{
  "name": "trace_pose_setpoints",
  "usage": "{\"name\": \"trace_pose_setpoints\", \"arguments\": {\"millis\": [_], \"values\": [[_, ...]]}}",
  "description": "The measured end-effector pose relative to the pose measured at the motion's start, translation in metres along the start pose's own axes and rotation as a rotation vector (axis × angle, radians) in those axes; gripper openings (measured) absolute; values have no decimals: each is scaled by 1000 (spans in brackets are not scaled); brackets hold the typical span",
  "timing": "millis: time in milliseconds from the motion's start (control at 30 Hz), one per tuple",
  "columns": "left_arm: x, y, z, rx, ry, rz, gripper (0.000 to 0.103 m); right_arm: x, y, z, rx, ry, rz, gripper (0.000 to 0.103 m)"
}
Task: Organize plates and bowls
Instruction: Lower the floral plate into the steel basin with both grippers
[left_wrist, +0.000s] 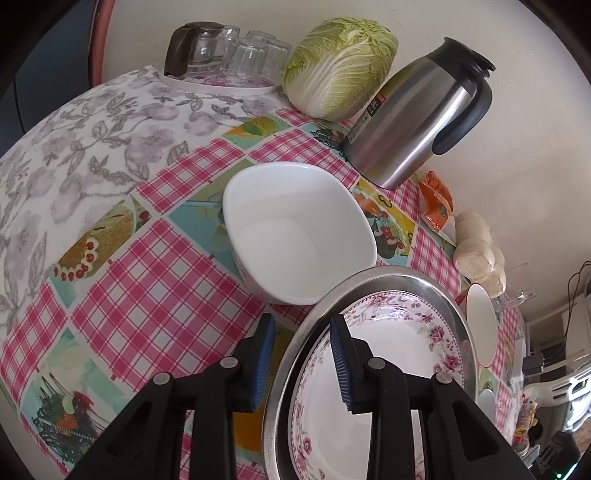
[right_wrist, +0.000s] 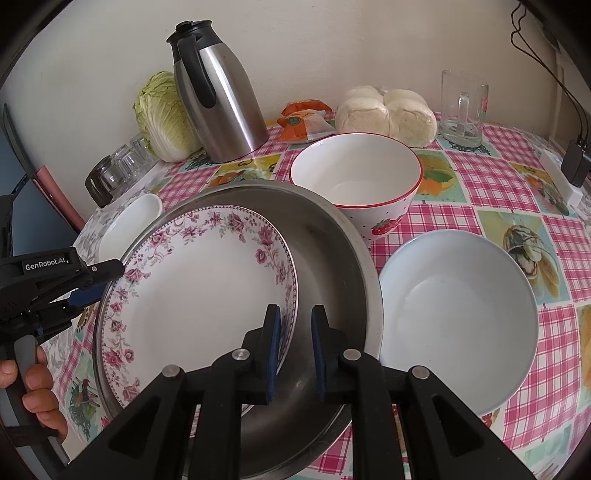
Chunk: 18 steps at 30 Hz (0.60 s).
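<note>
A floral-rimmed white plate leans inside a wide steel pan; both also show in the left wrist view, the plate and the pan. My left gripper is open, its jaws straddling the pan's left rim; it shows at the left in the right wrist view. My right gripper is open, with its jaws either side of the plate's right edge. A square white bowl, a strawberry bowl and a pale blue bowl stand around the pan.
A steel thermos jug, a cabbage, a tray of glasses, wrapped buns, an orange packet and a glass mug stand along the wall. The checked tablecloth covers the table.
</note>
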<state>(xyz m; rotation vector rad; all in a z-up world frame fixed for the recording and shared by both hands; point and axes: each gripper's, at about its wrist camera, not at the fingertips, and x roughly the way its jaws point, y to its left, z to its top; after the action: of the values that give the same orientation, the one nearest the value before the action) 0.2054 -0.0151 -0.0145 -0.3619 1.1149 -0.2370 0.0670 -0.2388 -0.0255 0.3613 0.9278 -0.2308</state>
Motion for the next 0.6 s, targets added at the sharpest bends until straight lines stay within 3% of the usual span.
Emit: {"name": "trace_pose_setpoints", "arguments": {"millis": [67,600], "values": [[0,2,0,-19,2,-2,41,0,-1,0,1,1,3,16],[-2,6,1,-56,-6,7,44,-2,-2,2,-3,8,-23,16]]}}
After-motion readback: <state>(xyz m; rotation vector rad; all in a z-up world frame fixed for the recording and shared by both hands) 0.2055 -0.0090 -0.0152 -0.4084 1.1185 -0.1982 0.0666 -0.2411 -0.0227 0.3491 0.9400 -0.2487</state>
